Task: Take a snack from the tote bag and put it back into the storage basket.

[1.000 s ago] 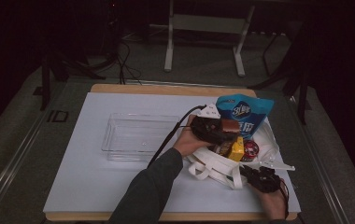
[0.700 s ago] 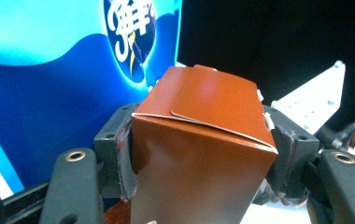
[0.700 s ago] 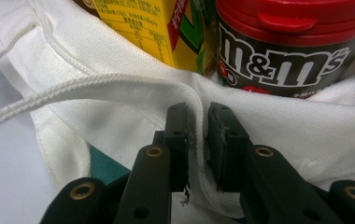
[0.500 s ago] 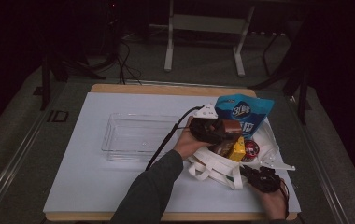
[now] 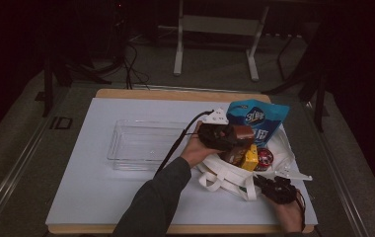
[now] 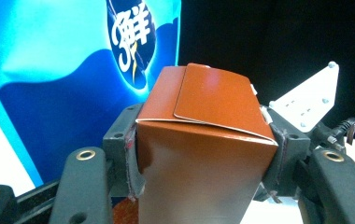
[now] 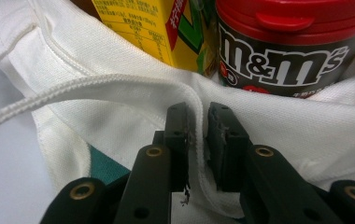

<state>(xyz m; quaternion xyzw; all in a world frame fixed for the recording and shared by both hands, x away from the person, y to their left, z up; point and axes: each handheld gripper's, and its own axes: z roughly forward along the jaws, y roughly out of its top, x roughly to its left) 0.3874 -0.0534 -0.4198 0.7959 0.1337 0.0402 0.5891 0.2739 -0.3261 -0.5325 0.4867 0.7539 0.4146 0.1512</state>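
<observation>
My left claw [image 6: 203, 154], jaws just closing, clamps the brown box [image 6: 202, 140] to lift it from the bag [image 7: 278, 121], whose rim my right claw [image 7: 197, 140] pinches steady.

The red-lidded tub [image 7: 291, 44] at 1 o'clock in the right gripper view says "m&m's" in big white letters on its dark side. Small white print sits under that name, too small to read. The yellow box [image 7: 154, 29] at 12 o'clock has rows of tiny dark print that cannot be read, and part of a big green letter. The blue bag [image 6: 59, 74] at 10 o'clock in the left gripper view has one big white Chinese sign, 鲜, on a dark blue round patch.
</observation>
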